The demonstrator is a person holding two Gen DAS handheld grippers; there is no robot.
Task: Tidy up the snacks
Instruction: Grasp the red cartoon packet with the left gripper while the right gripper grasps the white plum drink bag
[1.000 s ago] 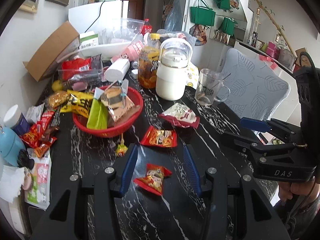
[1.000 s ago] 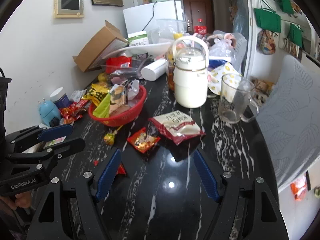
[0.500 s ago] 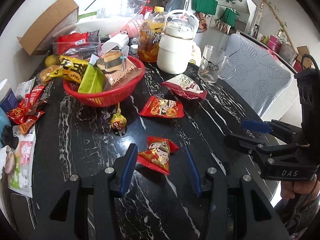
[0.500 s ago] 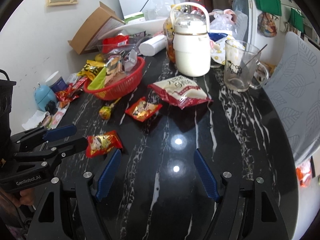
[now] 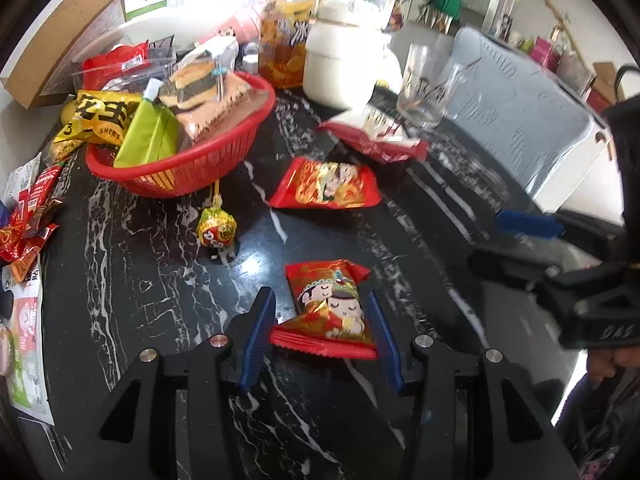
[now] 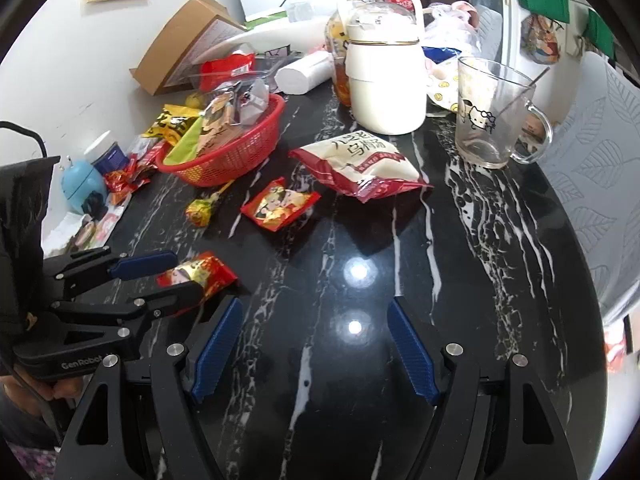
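A small red snack packet (image 5: 328, 312) with cartoon figures lies on the black marble table between the blue pads of my left gripper (image 5: 320, 312), which is open around it; the pads stand apart from its sides. The same packet (image 6: 200, 274) shows in the right wrist view inside the left gripper (image 6: 168, 276). My right gripper (image 6: 316, 324) is open and empty over bare table. A red basket (image 5: 192, 176) holds several snacks. A second red packet (image 5: 324, 184), a lollipop (image 5: 216, 230) and a white-and-red bag (image 6: 360, 164) lie loose nearby.
A white kettle jug (image 6: 384, 80), a glass mug (image 6: 492, 116) and an orange drink bottle (image 5: 284, 32) stand behind. Loose wrappers (image 5: 28, 216) and a blue toy (image 6: 82, 188) sit at the left edge. A cardboard box (image 6: 184, 40) leans on the wall. A chair (image 5: 520, 120) is at the right.
My left gripper has moved forward and down, so the small red packet now lies between its pads. The right gripper has dropped closer to the table.
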